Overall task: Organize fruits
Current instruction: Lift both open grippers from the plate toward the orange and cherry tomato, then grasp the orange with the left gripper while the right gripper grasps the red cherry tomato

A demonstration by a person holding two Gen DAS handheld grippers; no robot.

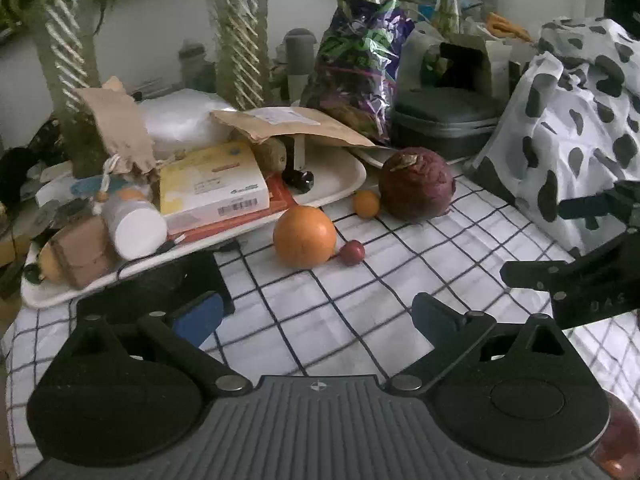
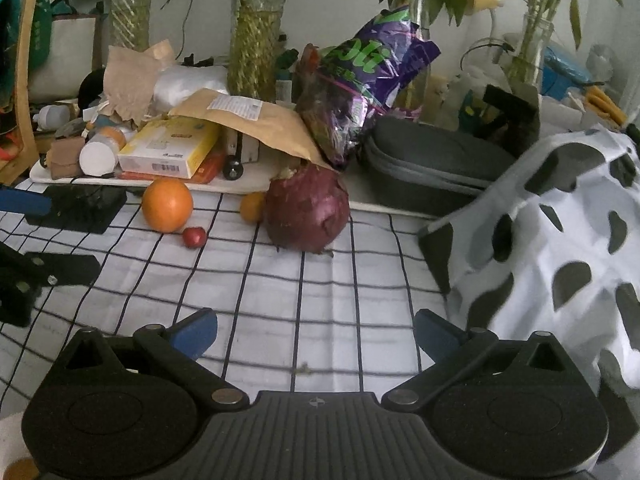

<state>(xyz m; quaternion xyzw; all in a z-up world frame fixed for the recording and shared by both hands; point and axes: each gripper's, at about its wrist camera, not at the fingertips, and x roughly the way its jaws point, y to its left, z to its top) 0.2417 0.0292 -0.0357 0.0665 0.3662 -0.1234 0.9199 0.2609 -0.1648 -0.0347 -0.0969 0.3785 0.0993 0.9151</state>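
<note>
On the checked cloth (image 1: 360, 312), a large orange (image 1: 305, 236), a small red fruit (image 1: 352, 252), a small orange (image 1: 366, 203) and a red onion (image 1: 417, 184) are seen grouped beside a cluttered tray (image 1: 340, 184), while the left gripper (image 1: 318, 318) and right gripper (image 2: 316, 330) are held wide open, empty.

Probably a lived-in home: a checked tablecloth (image 2: 320, 280), bamboo vases (image 2: 256, 40), snack bag (image 2: 360, 80) and a cluttered tray (image 1: 332, 184).

Both grippers, left gripper (image 1: 318, 318) and right gripper (image 2: 316, 332), look identical: black linkage arms, silver pivot screws, blue finger pads (image 1: 199, 317), ribbed grey base with a tiny crosshair mark.
</note>
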